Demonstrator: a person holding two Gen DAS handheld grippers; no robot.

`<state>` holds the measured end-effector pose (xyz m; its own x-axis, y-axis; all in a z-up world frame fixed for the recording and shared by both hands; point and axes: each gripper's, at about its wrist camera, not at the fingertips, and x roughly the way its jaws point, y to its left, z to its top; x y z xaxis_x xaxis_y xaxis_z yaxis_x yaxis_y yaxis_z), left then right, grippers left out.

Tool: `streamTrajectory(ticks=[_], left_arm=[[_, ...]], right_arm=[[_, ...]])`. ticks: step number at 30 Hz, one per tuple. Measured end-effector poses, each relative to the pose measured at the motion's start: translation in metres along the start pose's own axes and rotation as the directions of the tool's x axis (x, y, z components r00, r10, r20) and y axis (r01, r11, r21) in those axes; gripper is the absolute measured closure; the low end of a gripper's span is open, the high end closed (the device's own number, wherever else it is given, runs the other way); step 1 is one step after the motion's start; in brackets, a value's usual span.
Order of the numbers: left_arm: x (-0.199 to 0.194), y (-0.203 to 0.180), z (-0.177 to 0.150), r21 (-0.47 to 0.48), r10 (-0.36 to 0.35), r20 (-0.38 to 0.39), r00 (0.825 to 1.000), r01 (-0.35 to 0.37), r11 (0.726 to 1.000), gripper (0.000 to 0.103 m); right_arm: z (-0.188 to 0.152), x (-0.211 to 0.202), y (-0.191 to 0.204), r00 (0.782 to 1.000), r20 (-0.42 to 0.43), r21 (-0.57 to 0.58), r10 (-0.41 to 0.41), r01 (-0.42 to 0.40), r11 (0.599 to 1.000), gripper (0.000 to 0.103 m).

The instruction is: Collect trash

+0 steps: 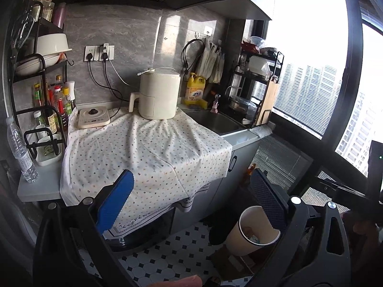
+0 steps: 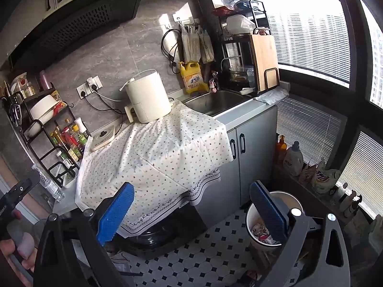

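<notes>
A: Where's the trash sitting?

B: Down on the tiled floor [image 2: 203, 258], near right, in the white bin [image 2: 251, 215] beside the grey cabinet [image 2: 253, 148]. The right wrist view shows crumpled wrappers [image 2: 261, 232] piled inside it. From the left wrist view the same bin [image 1: 241, 234] shows mostly its inner wall.

A: And the tools?

B: Both spread wide with nothing between the pads. The left gripper [image 1: 191, 201] hangs in front of the dotted cloth [image 1: 148, 148] that covers the counter; the right gripper [image 2: 191, 208] has its right pad over the bin's rim, not touching anything I can make out.

A: How would that stuff handle?

B: My guess is very light and soft: thin foil or paper scraps that crush under the pads and may slip out if pinched at an edge. I'd take a bunched wad through its middle. The bin itself looks like a thin-walled, light tub, so gripping its rim wall could tip or flex it.

A: Anything loose on the counter?

B: None that I can see. There's the cream appliance [image 1: 159, 95], the small cooktop [image 1: 93, 116] far left, and the sink [image 1: 215, 119] to the right
</notes>
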<state>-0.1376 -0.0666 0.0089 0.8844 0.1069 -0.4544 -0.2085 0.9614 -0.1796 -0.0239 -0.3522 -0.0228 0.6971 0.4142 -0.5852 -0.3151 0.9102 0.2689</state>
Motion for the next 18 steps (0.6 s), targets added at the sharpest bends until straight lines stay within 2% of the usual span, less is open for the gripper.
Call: streamTrajectory(ticks=[18], left_arm=[[-0.0029, 0.0009, -0.0023, -0.006, 0.0, -0.004, 1.0, 0.0, 1.0, 0.006]], right_arm=[[-0.0064, -0.0021, -0.0023, 1.0, -0.002, 0.01, 0.002, -0.002, 1.0, 0.008]])
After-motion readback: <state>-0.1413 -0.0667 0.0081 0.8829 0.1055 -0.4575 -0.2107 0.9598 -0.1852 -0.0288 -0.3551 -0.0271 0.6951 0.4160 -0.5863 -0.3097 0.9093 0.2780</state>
